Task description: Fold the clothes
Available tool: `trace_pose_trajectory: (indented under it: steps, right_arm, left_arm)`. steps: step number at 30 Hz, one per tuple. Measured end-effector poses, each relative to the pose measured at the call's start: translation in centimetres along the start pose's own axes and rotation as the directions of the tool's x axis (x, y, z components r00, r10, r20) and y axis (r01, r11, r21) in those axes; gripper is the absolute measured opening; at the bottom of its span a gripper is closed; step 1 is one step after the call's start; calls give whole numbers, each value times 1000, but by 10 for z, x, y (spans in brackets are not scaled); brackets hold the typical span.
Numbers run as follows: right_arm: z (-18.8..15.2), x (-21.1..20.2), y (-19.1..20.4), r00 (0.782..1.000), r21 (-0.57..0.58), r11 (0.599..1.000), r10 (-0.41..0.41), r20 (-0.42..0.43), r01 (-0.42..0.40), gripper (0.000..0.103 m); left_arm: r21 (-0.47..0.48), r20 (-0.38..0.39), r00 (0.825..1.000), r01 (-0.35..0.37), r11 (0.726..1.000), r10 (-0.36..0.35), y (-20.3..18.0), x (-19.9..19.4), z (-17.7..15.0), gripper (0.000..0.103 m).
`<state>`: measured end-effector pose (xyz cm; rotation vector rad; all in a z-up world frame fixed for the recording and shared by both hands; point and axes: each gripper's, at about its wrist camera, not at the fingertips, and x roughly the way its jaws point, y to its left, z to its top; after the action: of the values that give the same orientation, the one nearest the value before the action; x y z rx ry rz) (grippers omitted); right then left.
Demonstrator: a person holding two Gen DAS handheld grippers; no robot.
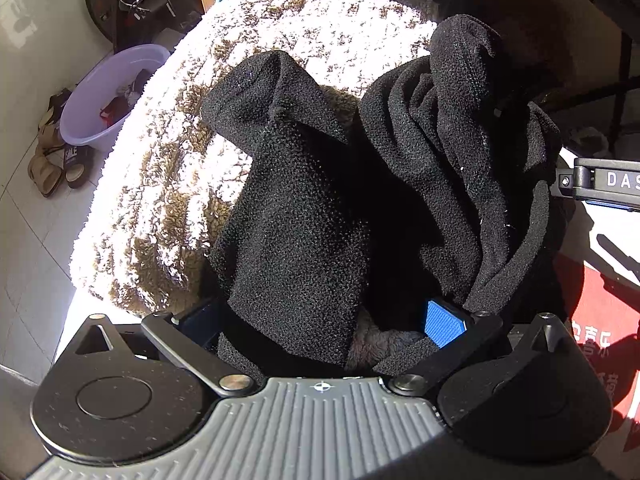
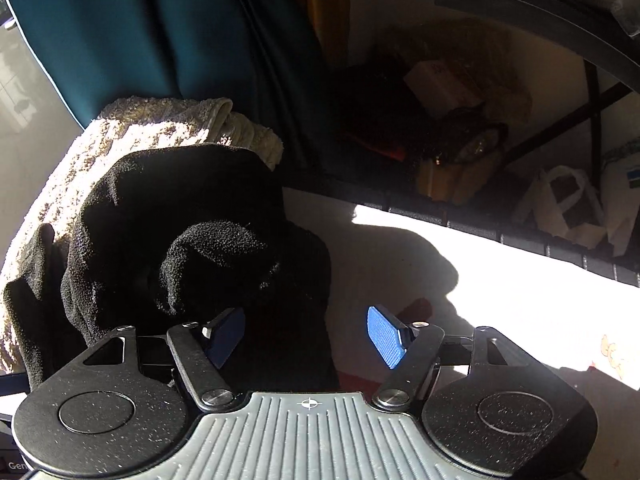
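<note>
Still bunched, black garment (image 1: 304, 208) on fleece blanket (image 1: 168, 184) near its edge: left hand-held gripper (image 1: 320, 320) clamps cloth, right hand-held gripper (image 2: 306, 336) part-open straddling a fold, likely to pinch extra layers or drag it off.

- A lavender plastic basin (image 1: 114, 94) stands on the tiled floor (image 1: 28, 216), with red and pale items inside.
- Tan sandals (image 1: 50, 168) lie just beside the basin.
- A teal curtain (image 2: 132, 28) hangs behind.
- A white plastic bag (image 2: 568, 204) sits in shade under a dark metal frame (image 2: 596, 120).
- A cardboard box (image 2: 440, 84) rests nearby.
</note>
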<state>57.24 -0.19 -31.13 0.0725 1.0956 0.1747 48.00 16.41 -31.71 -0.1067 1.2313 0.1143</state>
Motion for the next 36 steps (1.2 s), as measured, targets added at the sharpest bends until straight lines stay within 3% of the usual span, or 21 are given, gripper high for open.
trace_pose_trajectory:
  steps: [3, 5, 6, 7, 9, 12, 13, 16, 18, 20, 21, 26, 27, 30, 33, 36]
  right_arm:
    - [2, 8, 1, 1000, 20, 1000, 13, -23, -13, 55]
    - [1, 6, -2, 999, 37, 998, 45, -27, -44, 39]
    - [0, 4, -4, 998, 39, 998, 51, -26, -50, 23]
    - [-1, 1, -6, 999, 40, 998, 44, -25, -43, 21]
    - [-3, -8, -14, 1000, 94, 995, 26, -10, -25, 26]
    - [-5, -23, -31, 998, 237, 971, 6, 54, -19, 58]
    - [-4, -26, -34, 997, 256, 966, 19, 72, -37, 62]
    - [-1, -21, -26, 995, 223, 971, 74, 59, -86, 61]
    - [-2, -10, -15, 995, 214, 972, 101, 8, -100, 60]
    - [-7, 2, -12, 990, 240, 963, 137, -44, -123, 29]
    - [-12, 5, -13, 987, 257, 957, 153, -57, -134, 6]
    - [-38, -18, -32, 987, 217, 965, 160, -29, -150, 5]
    - [-45, -27, -39, 986, 205, 966, 163, -22, -155, 5]
    - [-71, -55, -61, 987, 191, 970, 158, -36, -148, 4]
    - [-102, -72, -80, 986, 215, 970, 138, -98, -114, 4]
    - [-133, -81, -94, 980, 258, 964, 107, -169, -61, 3]
  left_arm:
    - [5, 4, 1000, 11, 1000, -11, 1, 0, -2, 103]
    - [6, 7, 1000, 15, 1000, -15, 0, 0, -4, 103]
    - [7, 8, 1000, 17, 1000, -17, -1, -1, -4, 103]
    - [7, 13, 1000, 17, 1000, -17, -1, -1, -5, 103]
    - [7, 22, 1000, 17, 1000, -18, -3, -2, -8, 103]
    - [7, 27, 999, 23, 1000, -23, -2, -2, -11, 103]
    - [7, 27, 999, 25, 1000, -25, -3, -2, -11, 103]
    - [17, 31, 999, 31, 999, -31, -3, -3, -11, 103]
    - [13, 48, 998, 29, 999, -30, -2, -3, -17, 103]
    - [3, 59, 998, 17, 1000, -17, -6, -9, -22, 102]
    - [1, 64, 998, 10, 1000, -10, -8, -13, -24, 99]
    - [-41, 90, 996, 32, 999, -28, 6, -34, -33, 64]
    - [-54, 88, 996, 36, 998, -31, 10, -37, -36, 49]
    - [-108, 59, 994, 97, 989, -91, 22, -39, -50, 38]
    - [-130, 11, 995, 100, 987, -99, 28, -34, -63, 21]
    - [-150, -24, 993, 107, 983, -112, 30, -32, -78, 18]
